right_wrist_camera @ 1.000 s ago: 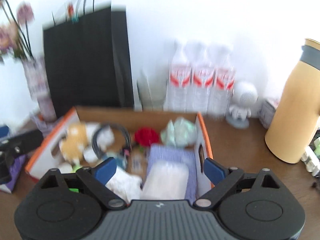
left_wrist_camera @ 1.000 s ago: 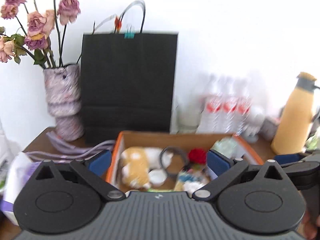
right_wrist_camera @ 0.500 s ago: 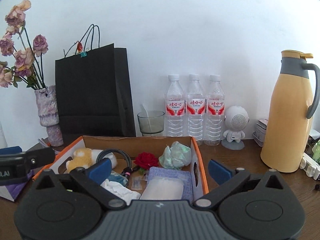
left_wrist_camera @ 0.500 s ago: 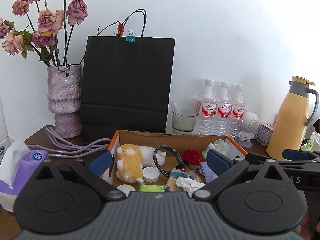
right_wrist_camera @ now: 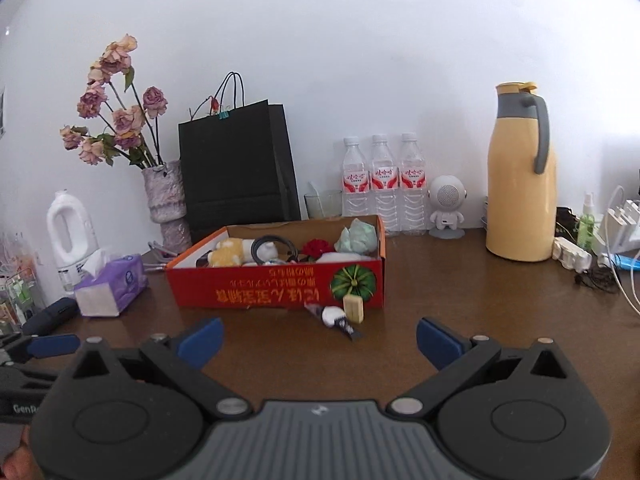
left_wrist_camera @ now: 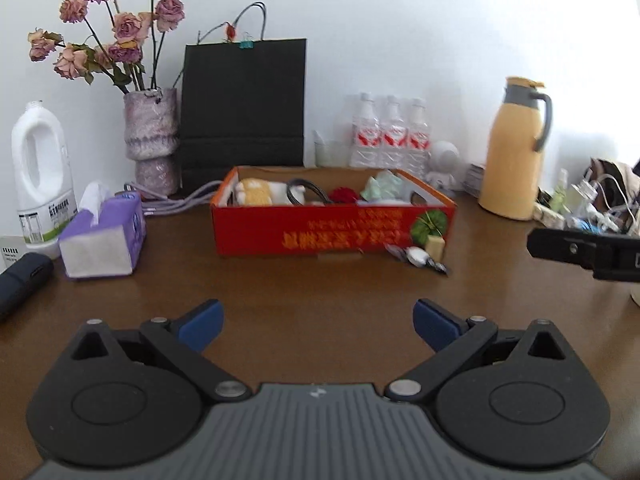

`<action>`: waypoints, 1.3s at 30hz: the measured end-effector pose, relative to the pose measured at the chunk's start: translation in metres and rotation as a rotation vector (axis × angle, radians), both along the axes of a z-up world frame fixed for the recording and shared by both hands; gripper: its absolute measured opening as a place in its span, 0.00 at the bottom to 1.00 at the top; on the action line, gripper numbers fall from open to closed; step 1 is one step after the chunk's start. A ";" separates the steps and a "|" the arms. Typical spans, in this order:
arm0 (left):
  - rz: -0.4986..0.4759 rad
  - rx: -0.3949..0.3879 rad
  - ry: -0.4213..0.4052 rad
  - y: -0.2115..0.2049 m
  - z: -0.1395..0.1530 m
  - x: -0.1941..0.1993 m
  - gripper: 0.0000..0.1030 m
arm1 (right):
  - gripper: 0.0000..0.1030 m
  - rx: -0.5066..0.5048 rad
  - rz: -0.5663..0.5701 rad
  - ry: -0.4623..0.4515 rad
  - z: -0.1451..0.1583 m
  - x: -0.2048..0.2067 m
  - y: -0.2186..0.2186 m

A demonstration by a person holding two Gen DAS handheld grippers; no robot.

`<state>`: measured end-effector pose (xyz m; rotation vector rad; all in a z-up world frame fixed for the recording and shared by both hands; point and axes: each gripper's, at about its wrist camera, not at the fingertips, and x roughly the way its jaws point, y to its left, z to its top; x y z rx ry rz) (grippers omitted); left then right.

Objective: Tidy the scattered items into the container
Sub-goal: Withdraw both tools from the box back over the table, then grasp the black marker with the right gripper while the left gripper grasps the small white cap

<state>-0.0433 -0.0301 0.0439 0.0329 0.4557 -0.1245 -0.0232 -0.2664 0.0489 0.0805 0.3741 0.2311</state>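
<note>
A red cardboard box (left_wrist_camera: 332, 232) (right_wrist_camera: 276, 286) sits mid-table, filled with a yellow plush toy (right_wrist_camera: 230, 256), a black cable, a red flower (right_wrist_camera: 317, 247), crumpled green paper (right_wrist_camera: 356, 237) and other small items. On the table against its front right corner lie a black-and-white snack wrapper (right_wrist_camera: 335, 318) (left_wrist_camera: 418, 257) and a small tan block (right_wrist_camera: 353, 308) (left_wrist_camera: 435, 246). My left gripper (left_wrist_camera: 318, 326) and right gripper (right_wrist_camera: 318, 340) hover well in front of the box, both open with nothing between the fingers.
A purple tissue box (left_wrist_camera: 102, 236), white detergent bottle (left_wrist_camera: 42, 172), vase of dried roses (left_wrist_camera: 152, 140) and black paper bag (left_wrist_camera: 244, 108) stand left and behind. Water bottles (right_wrist_camera: 378, 184), a white robot figure (right_wrist_camera: 447, 206), a yellow thermos (right_wrist_camera: 522, 184) and tangled chargers (left_wrist_camera: 592, 204) crowd the right.
Both grippers have pulled back from over the box, so the whole box front and the wrapper and block beside it have come into view. Both stay open.
</note>
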 end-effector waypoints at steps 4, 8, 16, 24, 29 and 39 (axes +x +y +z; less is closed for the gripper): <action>-0.066 0.068 0.010 -0.010 -0.011 -0.026 1.00 | 1.00 -0.136 -0.036 -0.021 -0.015 -0.034 0.000; -0.049 0.062 0.046 -0.010 -0.013 0.001 1.00 | 0.97 -0.130 0.008 0.019 -0.020 -0.012 -0.002; -0.059 0.011 0.042 -0.006 -0.004 0.062 0.91 | 0.62 -0.227 0.091 0.104 -0.039 0.118 0.007; -0.190 -0.029 0.107 -0.016 -0.015 0.126 0.57 | 0.31 -0.246 0.215 0.233 -0.063 0.193 0.022; -0.275 0.049 0.118 -0.047 -0.020 0.167 0.57 | 0.09 -0.194 0.216 0.244 -0.069 0.199 0.019; -0.376 0.132 0.150 -0.117 -0.041 0.228 0.41 | 0.09 -0.032 0.034 0.219 -0.064 0.191 -0.030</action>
